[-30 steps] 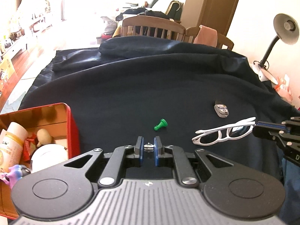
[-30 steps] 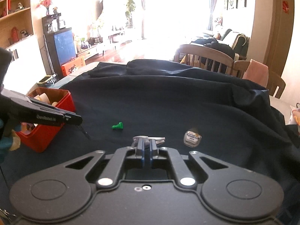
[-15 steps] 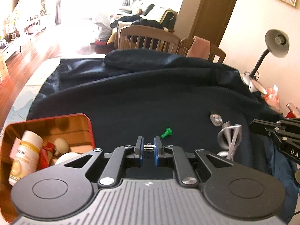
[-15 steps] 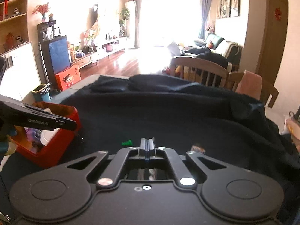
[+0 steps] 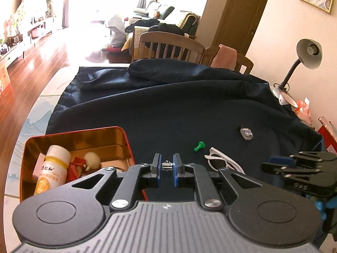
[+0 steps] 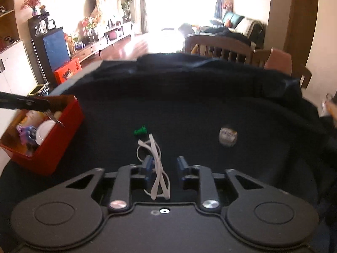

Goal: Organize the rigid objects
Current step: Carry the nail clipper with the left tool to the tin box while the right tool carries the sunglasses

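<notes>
We are just opening the right tool around the white glasses lying on the counter; left tool is closed, empty. The glasses look light, stiff, fragile; gripping the frame seems safest.

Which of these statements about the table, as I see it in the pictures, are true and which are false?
1. The white glasses lie on the dark cloth between the open jaws of the right gripper. True; those jaws have just been opening.
2. The red box is empty. False; it holds a white bottle and other small things.
3. The green peg sits inside the red box. False; it lies on the cloth, near the glasses.
4. The left gripper is shut on a small metal thing. True.
5. A desk lamp stands at the table's far right edge in the left wrist view. True.
</notes>
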`<state>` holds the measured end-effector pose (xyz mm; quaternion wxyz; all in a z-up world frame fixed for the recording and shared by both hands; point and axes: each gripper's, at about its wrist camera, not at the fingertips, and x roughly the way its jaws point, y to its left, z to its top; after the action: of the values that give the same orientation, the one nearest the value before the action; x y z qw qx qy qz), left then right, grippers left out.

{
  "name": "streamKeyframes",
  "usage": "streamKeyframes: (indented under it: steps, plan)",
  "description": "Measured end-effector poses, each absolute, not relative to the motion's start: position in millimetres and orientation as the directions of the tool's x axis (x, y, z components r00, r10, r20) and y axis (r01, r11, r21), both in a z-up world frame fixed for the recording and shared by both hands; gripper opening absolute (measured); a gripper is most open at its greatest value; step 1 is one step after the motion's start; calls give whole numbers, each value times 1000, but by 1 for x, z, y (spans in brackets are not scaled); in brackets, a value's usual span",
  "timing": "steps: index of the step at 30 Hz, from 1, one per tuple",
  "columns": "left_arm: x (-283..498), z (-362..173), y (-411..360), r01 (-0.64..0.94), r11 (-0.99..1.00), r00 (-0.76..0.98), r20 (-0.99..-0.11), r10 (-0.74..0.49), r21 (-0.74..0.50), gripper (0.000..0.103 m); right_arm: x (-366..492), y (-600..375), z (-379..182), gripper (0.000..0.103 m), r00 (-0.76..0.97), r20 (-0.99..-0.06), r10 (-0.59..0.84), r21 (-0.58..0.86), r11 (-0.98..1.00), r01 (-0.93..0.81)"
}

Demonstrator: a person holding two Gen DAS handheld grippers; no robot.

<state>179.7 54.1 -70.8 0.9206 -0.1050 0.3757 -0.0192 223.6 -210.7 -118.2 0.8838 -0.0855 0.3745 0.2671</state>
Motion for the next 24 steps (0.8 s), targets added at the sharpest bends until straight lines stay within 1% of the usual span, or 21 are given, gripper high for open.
streamKeyframes:
  steps: [1, 2, 7, 12, 14, 15, 16, 17, 24]
  plan:
    - [178, -71, 55, -47, 978, 715, -690, -110, -205, 11, 226, -208, -123, 37, 572, -713, 406, 48, 842, -538]
    - [177, -71, 56, -50, 978, 712, -694, -106, -202, 11, 229, -203, -128, 38, 561, -719, 411, 50, 835, -548]
    - [172, -73, 56, -72, 978, 703, -706, -89, -195, 11, 243, -184, -148, 36, 525, -748, 407, 24, 806, -592]
    - [170, -75, 54, -95, 977, 695, -716, -73, -191, 11, 258, -177, -161, 28, 496, -768, 406, 22, 791, -612]
    - [171, -76, 53, -105, 975, 692, -718, -70, -195, 11, 261, -177, -163, 17, 482, -773, 411, 31, 785, -619]
    - [171, -76, 53, -110, 975, 692, -719, -66, -195, 11, 262, -177, -163, 14, 478, -774, 416, 34, 780, -624]
    - [172, -76, 53, -115, 974, 691, -720, -64, -197, 11, 262, -177, -164, 9, 475, -775, 418, 35, 778, -628]
    - [172, -76, 53, -118, 973, 691, -720, -64, -200, 11, 262, -177, -164, 6, 472, -775, 420, 36, 775, -631]
    - [173, -77, 56, -127, 968, 696, -714, -68, -215, 11, 252, -180, -151, 5, 494, -749, 442, 34, 770, -637]
